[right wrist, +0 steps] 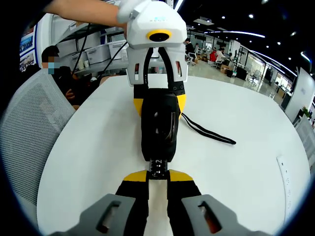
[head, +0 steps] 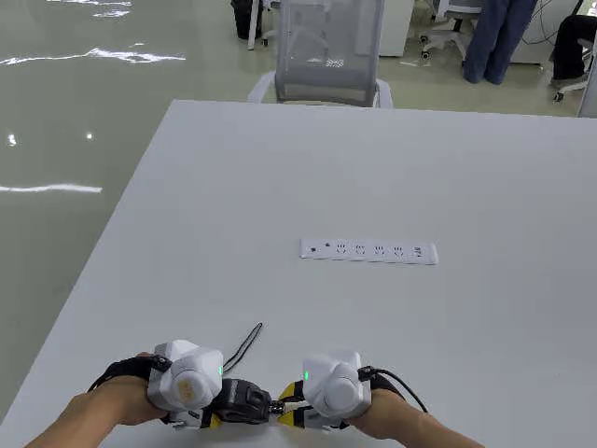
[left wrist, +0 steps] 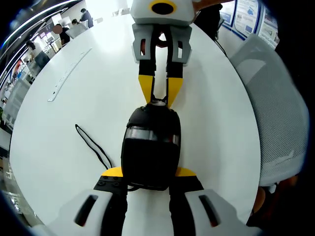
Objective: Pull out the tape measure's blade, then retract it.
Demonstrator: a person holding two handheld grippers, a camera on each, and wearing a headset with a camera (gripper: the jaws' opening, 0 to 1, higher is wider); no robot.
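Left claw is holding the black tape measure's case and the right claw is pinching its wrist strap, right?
Not quite. The right claw is pinching the blade tip, not the wrist strap, which lies loose on the table; the right gripper view shows this. The left claw does hold the black tape measure case.

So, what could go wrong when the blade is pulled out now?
1. The right tool pinches only the small blade tip; it may slip and snap back.
2. The left tool holds the tape measure case near its rear, so it might twist free.
3. The loose wrist strap could snag.
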